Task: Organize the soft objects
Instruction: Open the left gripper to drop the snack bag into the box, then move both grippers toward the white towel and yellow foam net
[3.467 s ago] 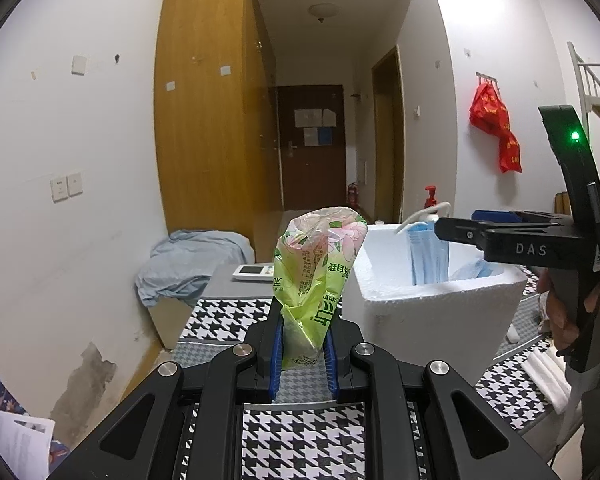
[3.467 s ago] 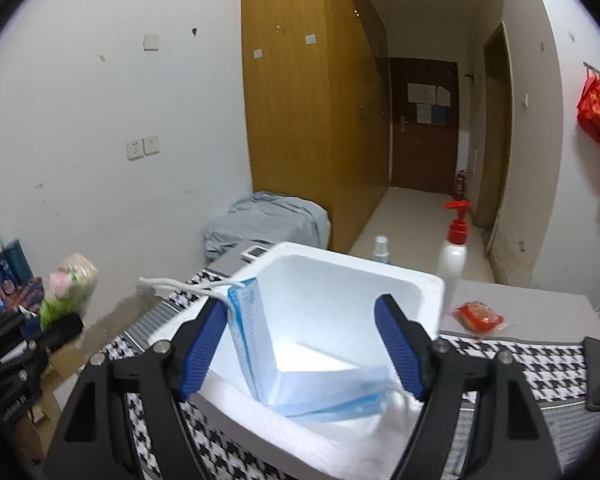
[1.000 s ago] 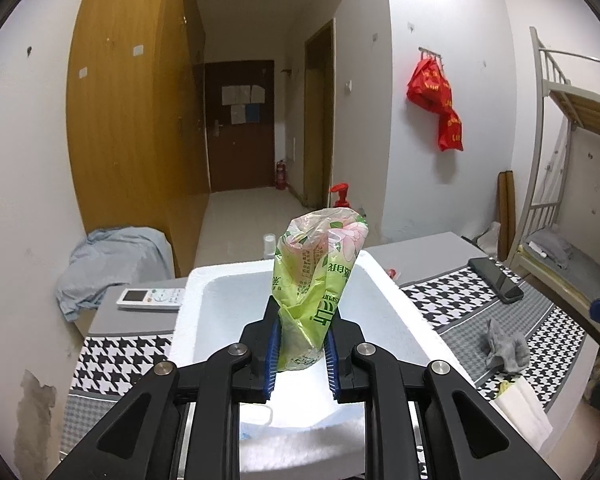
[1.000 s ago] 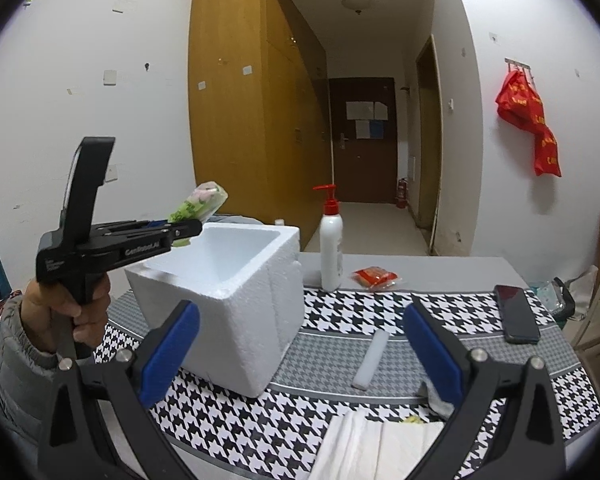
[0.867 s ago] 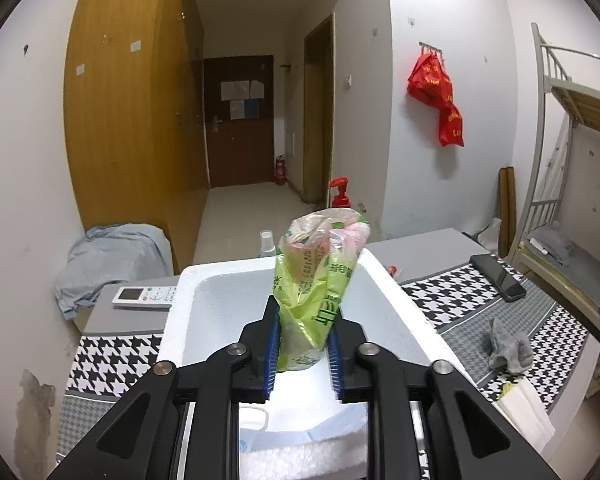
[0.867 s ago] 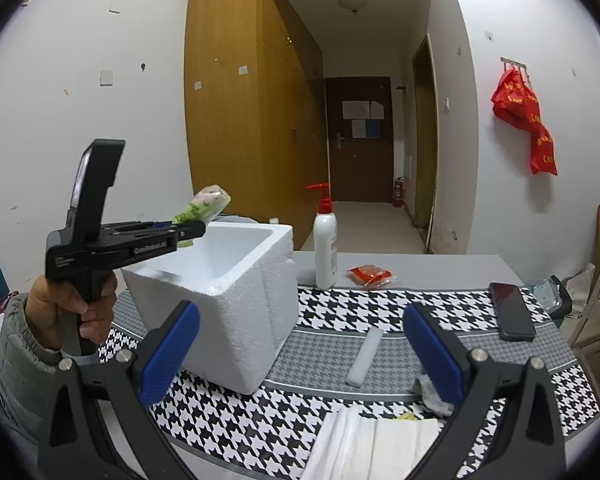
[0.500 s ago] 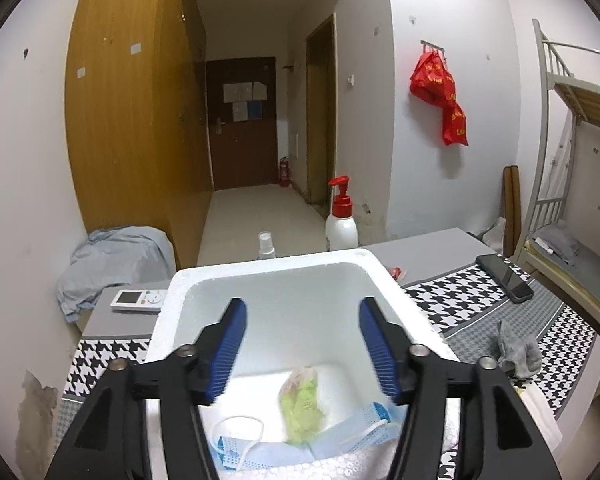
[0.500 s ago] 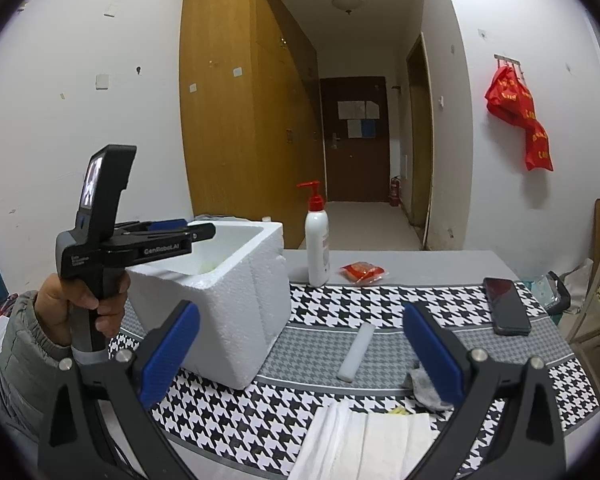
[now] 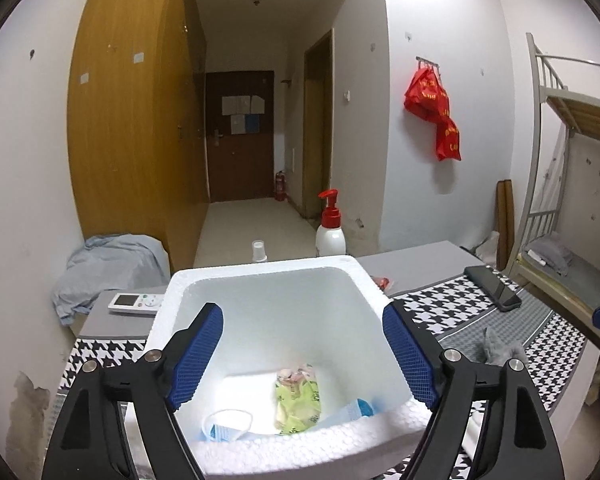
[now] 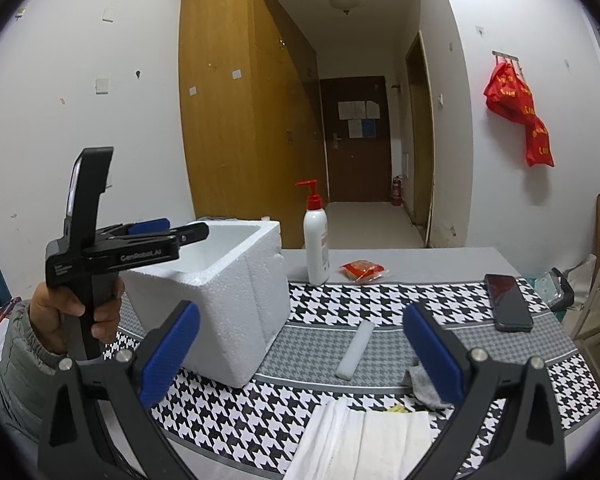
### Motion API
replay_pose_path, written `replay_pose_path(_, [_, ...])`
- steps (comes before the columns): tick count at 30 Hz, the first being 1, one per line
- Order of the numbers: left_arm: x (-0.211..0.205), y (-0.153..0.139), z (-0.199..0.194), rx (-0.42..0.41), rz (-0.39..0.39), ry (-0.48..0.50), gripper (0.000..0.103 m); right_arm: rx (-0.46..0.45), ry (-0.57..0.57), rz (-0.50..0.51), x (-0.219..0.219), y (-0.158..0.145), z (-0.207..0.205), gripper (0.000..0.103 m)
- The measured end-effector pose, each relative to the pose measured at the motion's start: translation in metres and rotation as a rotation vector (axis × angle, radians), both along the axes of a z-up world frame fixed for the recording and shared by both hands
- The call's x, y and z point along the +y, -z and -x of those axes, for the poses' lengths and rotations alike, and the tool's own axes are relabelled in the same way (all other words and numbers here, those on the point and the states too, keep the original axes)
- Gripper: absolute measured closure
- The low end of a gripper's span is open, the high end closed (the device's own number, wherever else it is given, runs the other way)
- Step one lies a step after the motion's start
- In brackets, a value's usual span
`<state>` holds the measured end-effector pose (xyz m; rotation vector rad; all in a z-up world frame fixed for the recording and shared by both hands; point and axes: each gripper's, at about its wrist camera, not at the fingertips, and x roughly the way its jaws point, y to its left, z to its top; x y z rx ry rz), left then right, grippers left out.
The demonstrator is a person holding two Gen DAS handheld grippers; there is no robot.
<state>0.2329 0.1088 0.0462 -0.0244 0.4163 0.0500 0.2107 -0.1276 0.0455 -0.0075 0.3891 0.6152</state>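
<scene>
Left wrist view, landmark: the white foam box [image 9: 268,280] fills the lower middle; every place below is given relative to it.
Left wrist view, left gripper [image 9: 300,354]: hangs above the box's near rim, jaws spread wide and just opened further, nothing between the blue pads.
Left wrist view, green packet [image 9: 298,398]: lies loose on the box floor toward the near wall, clear of both pads.
Left wrist view, face masks [image 9: 226,430]: blue and white, in the box's near-left corner, one more edge showing beside the packet.
Left wrist view, grey cloth [image 9: 496,350]: on the houndstooth table cover to the right of the box, not yet put away.
Right wrist view, right gripper [image 10: 300,356]: jaws wide apart and empty, held to the right of the box, above the table's near edge.
Right wrist view, left hand [image 10: 76,312]: grips the other tool's handle at the box's left side, its fingers reaching over the rim.
Right wrist view, white towels [image 10: 364,436]: folded stack in front of the box on its right, under the right gripper.
Right wrist view, white roll [image 10: 356,350]: lies right of the box, apart from it.
Step in hand: the drop looks complete; I judge the left tool should lift straight up clear of the rim so it does not nudge the light foam.
Doing it well: take the cloth or towels next with a broad pinch through the middle, and let go low inside the box.
</scene>
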Motion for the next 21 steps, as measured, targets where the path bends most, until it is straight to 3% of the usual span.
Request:
replay_pose_path(9, [-0.015, -0.003, 0.015, -0.012, -0.039, -0.01, 0.02, 0.007, -0.012, -0.004, -0.004, 0.001, 0.004, 0.0])
replay_pose_path(21, [-0.023, -0.008, 0.052, -0.049, -0.026, -0.032, 0.02, -0.028, 0.012, -0.011, -0.019, -0.006, 0.023, 0.0])
